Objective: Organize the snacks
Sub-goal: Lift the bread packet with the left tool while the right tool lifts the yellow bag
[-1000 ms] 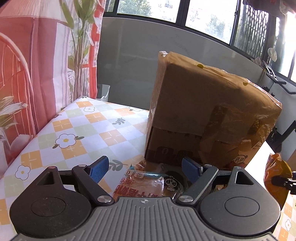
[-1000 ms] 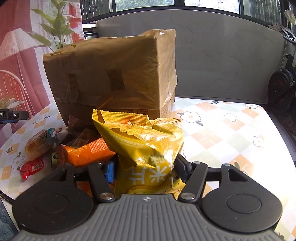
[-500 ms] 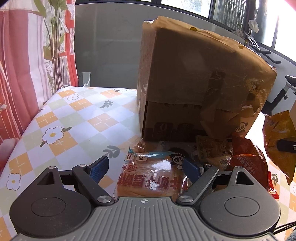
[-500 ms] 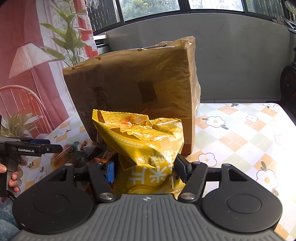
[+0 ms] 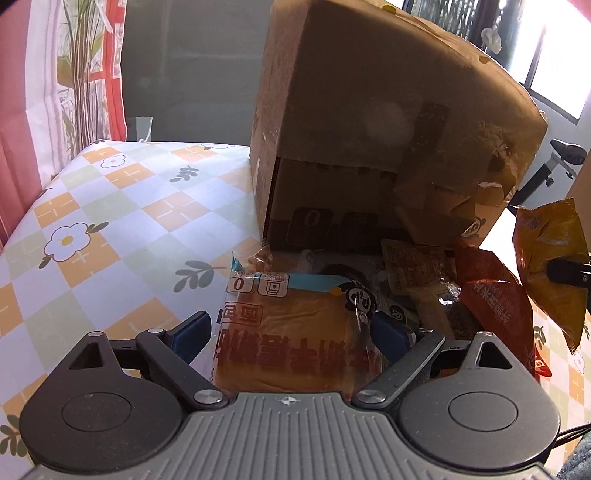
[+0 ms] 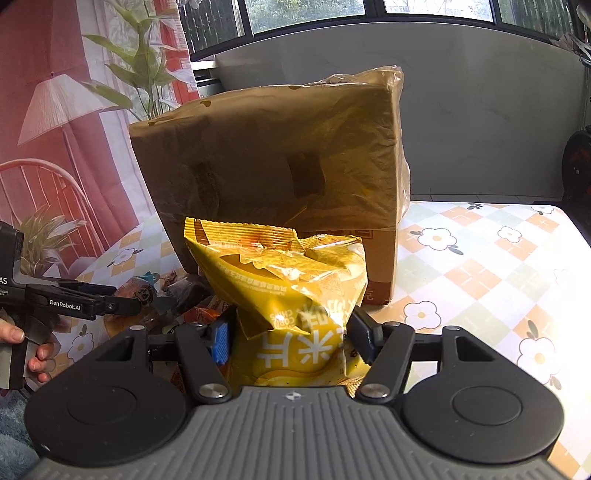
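Each camera sits low on its gripper, close to the snacks, looking forward and down. Both views share the big cardboard box (image 5: 388,129) (image 6: 273,166) mid-frame, seen from opposite corners.

left gripper (image 5: 291,332) lower, jaws just been opening, bread pkt (image 5: 288,332) now between them, untouched

"GenRobot.AI" on left gripper (image 6: 110,306), "0" on bread packet (image 5: 284,332)

Grey wall (image 6: 480,122) (sunlit windows (image 6: 306,14) above)
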A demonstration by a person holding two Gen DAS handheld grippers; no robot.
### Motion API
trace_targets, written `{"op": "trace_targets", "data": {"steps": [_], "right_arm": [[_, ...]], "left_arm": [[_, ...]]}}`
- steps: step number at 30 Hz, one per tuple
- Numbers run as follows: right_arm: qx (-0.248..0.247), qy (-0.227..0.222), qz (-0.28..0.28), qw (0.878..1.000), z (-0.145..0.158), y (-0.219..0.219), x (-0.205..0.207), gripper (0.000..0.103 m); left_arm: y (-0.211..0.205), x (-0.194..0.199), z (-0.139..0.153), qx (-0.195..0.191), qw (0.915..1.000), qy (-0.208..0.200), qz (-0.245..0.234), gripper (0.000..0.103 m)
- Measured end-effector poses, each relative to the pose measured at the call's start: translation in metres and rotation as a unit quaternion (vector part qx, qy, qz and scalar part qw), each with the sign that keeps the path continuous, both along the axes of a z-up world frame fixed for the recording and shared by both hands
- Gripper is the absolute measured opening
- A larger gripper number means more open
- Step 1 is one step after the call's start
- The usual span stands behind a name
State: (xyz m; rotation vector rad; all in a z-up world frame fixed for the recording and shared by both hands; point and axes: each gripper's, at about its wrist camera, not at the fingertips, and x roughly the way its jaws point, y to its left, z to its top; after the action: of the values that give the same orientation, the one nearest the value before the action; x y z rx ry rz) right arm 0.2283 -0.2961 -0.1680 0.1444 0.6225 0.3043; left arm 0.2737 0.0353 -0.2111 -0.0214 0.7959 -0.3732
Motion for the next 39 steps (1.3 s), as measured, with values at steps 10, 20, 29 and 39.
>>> {"op": "trace_targets", "data": {"steps": [10, 20, 29, 39], "right_arm": [[0.006, 0.0, -0.002, 1.0, -0.001, 0.0, -0.001, 0.064], [0.011, -0.016, -0.001, 1.0, 0.005, 0.002, -0.007, 0.064], [0.02, -0.064, -0.002, 0.998, 0.031, -0.002, -0.017, 0.064], [0.052, -0.155, 0.005, 0.987, 0.104, -0.015, -0.014, 0.064]], "left_arm": [[0.002, -0.009, -0.005, -0.004, 0.9998, -0.01, 0.019, 0.076], [0.014, -0.032, 0.042, -0.018, 0.9956, -0.067, 0.063, 0.075], [-0.005, -0.044, 0.105, -0.03, 0.9874, -0.148, 0.047, 0.075], [-0.036, -0.042, 0.169, -0.034, 0.9733, -0.227, 0.01, 0.075]]}}
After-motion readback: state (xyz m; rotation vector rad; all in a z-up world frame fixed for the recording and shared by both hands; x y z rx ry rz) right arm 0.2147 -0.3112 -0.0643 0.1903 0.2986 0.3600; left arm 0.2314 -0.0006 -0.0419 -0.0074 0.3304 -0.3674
